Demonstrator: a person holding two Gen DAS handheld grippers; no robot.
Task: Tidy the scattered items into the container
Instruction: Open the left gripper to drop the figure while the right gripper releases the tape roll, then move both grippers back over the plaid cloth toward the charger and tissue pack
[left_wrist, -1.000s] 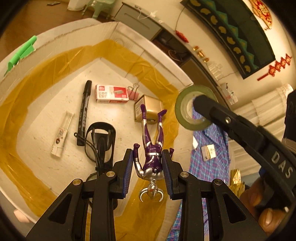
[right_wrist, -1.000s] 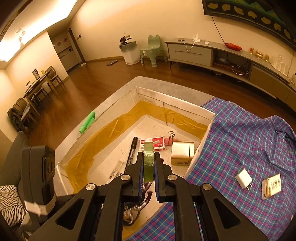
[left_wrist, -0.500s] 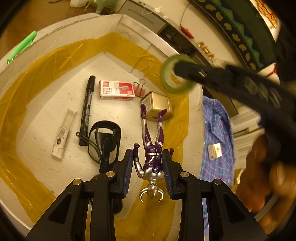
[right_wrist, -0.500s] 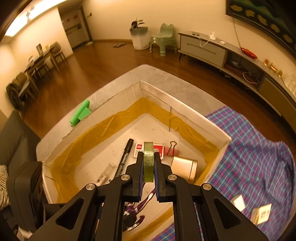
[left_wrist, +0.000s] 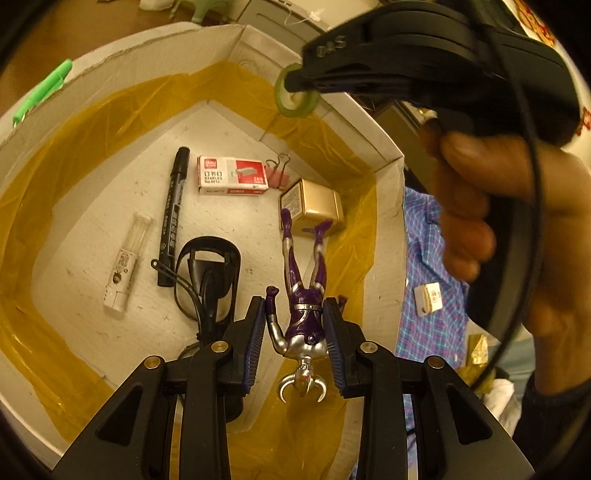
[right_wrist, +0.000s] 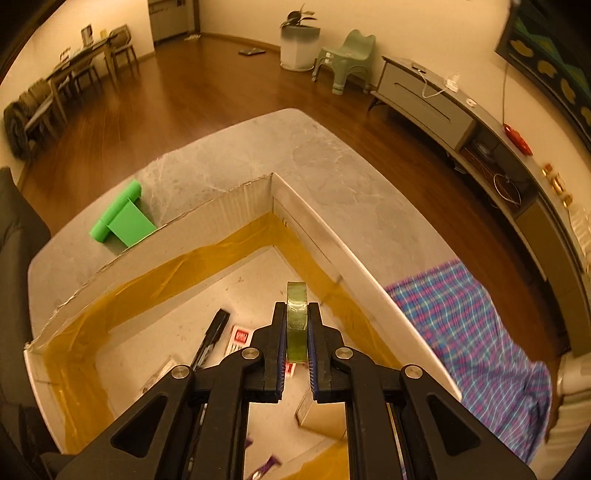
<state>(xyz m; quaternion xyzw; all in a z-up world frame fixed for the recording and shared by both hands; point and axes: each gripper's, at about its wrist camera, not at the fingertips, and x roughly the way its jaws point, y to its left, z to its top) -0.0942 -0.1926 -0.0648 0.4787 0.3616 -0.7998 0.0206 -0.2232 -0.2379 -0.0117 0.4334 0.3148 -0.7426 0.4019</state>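
Note:
An open cardboard box (left_wrist: 388, 155) lined with yellow tape fills the left wrist view. My left gripper (left_wrist: 295, 306) is shut on a purple and silver toy figure (left_wrist: 304, 314), which hangs head up, legs down over the box's near right side. My right gripper (right_wrist: 296, 306) is shut on a green tape roll (right_wrist: 296, 321), held edge-on above the box's far corner. In the left wrist view the right gripper (left_wrist: 291, 83) and the tape roll (left_wrist: 297, 94) hang over the far rim, with a person's hand (left_wrist: 480, 206) behind.
On the box floor lie a black marker (left_wrist: 171, 218), a staples box (left_wrist: 232, 181), a pink binder clip (left_wrist: 279, 175), a gold tin (left_wrist: 314, 206), a clear tube (left_wrist: 123, 266) and a black corded object (left_wrist: 208, 273). A green piece (right_wrist: 122, 218) sits outside. A white charger (left_wrist: 428, 299) lies on plaid cloth (right_wrist: 472, 332).
My right gripper has carried the tape roll from the box's cloth side to above its far corner, rolling as it went. The left gripper and the figure have stayed put.

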